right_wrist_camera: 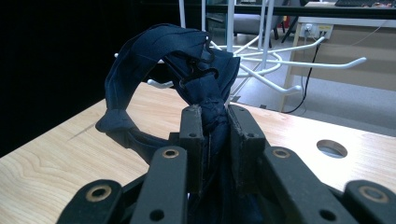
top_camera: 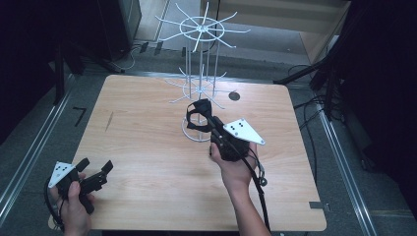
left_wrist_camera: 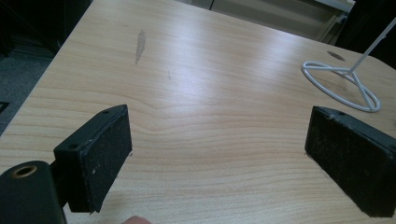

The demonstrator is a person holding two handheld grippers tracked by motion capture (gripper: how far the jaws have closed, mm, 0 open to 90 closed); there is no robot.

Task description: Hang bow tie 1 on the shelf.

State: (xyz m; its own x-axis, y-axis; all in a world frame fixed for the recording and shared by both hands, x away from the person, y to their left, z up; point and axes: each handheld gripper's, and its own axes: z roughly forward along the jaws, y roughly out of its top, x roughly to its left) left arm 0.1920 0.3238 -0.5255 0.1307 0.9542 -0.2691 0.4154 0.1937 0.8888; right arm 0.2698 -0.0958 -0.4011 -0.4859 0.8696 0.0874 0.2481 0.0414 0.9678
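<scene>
A dark navy fabric strap with a small black hook hangs looped in my right gripper, whose jaws are shut on the bunched cloth. From above, the strap sits just over the ring base of a white wire display rack, and the right gripper is held at the table's middle. Near the front left corner, my left gripper stands open with nothing between its pads. The rack's base ring lies ahead of it to the right.
The rack has two tiers of thin white arms; the lower arms reach out just behind the strap. A round cable hole is set into the wooden table behind the rack. Dark stands and cables border the table.
</scene>
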